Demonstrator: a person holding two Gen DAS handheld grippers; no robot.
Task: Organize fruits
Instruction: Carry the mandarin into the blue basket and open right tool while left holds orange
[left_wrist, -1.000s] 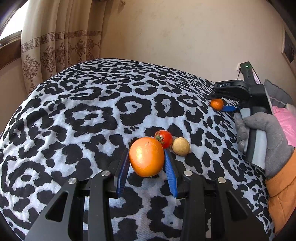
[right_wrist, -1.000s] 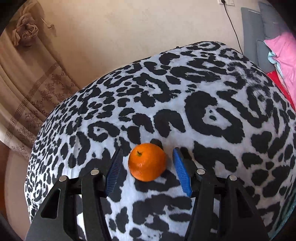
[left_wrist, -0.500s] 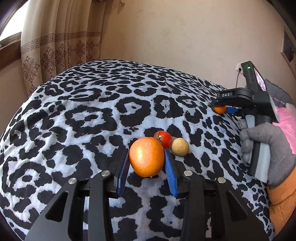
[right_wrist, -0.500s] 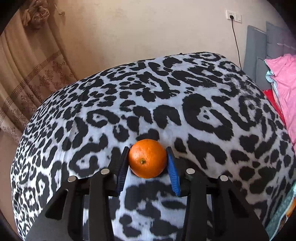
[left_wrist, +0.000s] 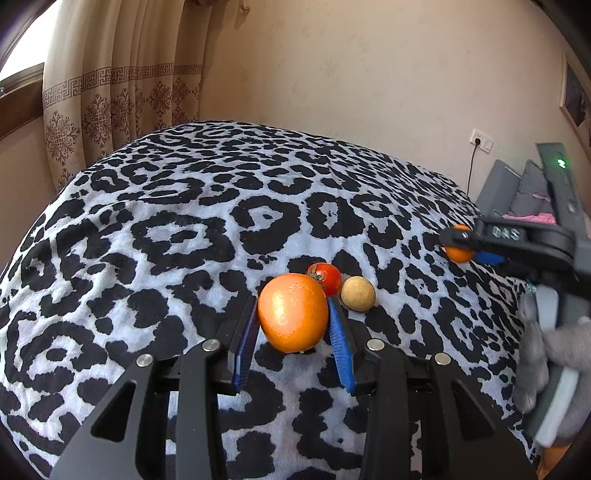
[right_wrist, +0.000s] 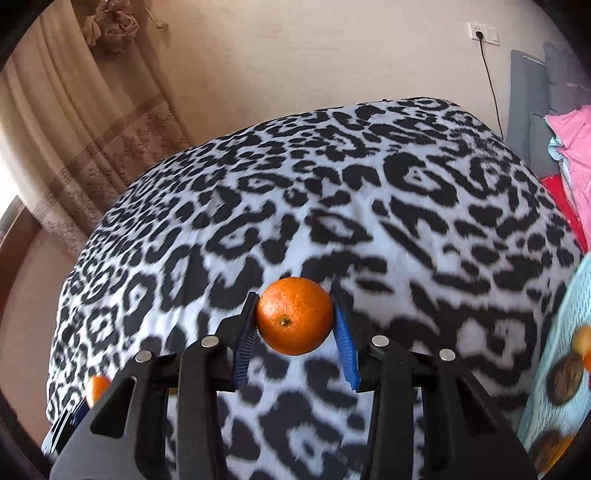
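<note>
My left gripper (left_wrist: 291, 301) is shut on a large orange fruit (left_wrist: 293, 312) low over the leopard-print cloth (left_wrist: 184, 229); whether the fruit rests on the cloth I cannot tell. Just behind it lie a small red tomato (left_wrist: 325, 277) and a round tan fruit (left_wrist: 357, 293). My right gripper (right_wrist: 294, 295) is shut on a small orange (right_wrist: 294, 315), held up off the cloth. The left wrist view shows that gripper (left_wrist: 458, 243) at the right edge with the small orange (left_wrist: 458, 250), carried by a grey-gloved hand (left_wrist: 546, 350).
A light blue mat (right_wrist: 561, 317) with several fruits on it lies at the right edge of the right wrist view. Pink and red bedding (right_wrist: 572, 147) and grey cushions (right_wrist: 524, 110) sit beyond the cloth. Curtains (left_wrist: 110, 110) hang at the back left.
The right gripper's pads closed on the small orange, lifted it off the cloth and carried it sideways; the blue mat came into view. The left gripper and its fruit stayed put.
</note>
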